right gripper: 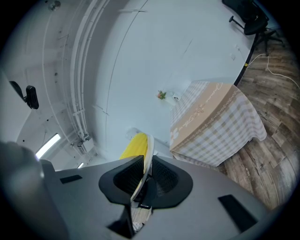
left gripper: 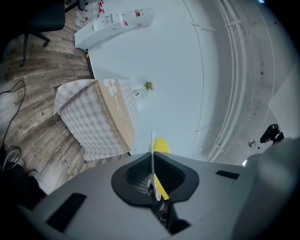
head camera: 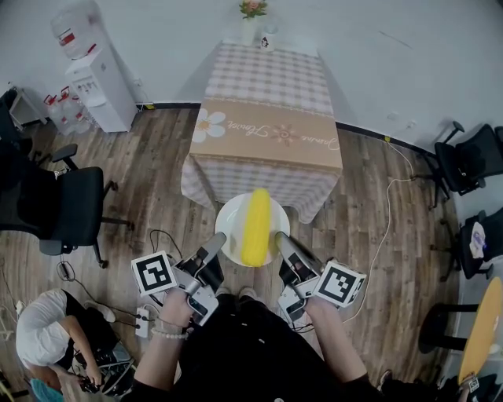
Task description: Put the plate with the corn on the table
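Observation:
A white plate (head camera: 229,222) with a yellow corn cob (head camera: 256,226) on it hangs over the wooden floor, just short of the table (head camera: 267,118) with its checked cloth. My left gripper (head camera: 214,250) is shut on the plate's left rim and my right gripper (head camera: 280,242) is shut on its right rim. In the left gripper view the plate (left gripper: 153,159) shows edge-on between the jaws with the corn (left gripper: 161,146) behind it. The right gripper view shows the plate (right gripper: 144,168) the same way, with the corn (right gripper: 134,145) on its left and the table (right gripper: 213,124) ahead.
A vase of flowers (head camera: 251,16) stands at the table's far edge. Office chairs (head camera: 67,204) sit at the left and others (head camera: 468,161) at the right. A water dispenser (head camera: 94,74) stands by the wall. A person (head camera: 47,334) crouches at the lower left. Cables (head camera: 385,228) lie on the floor.

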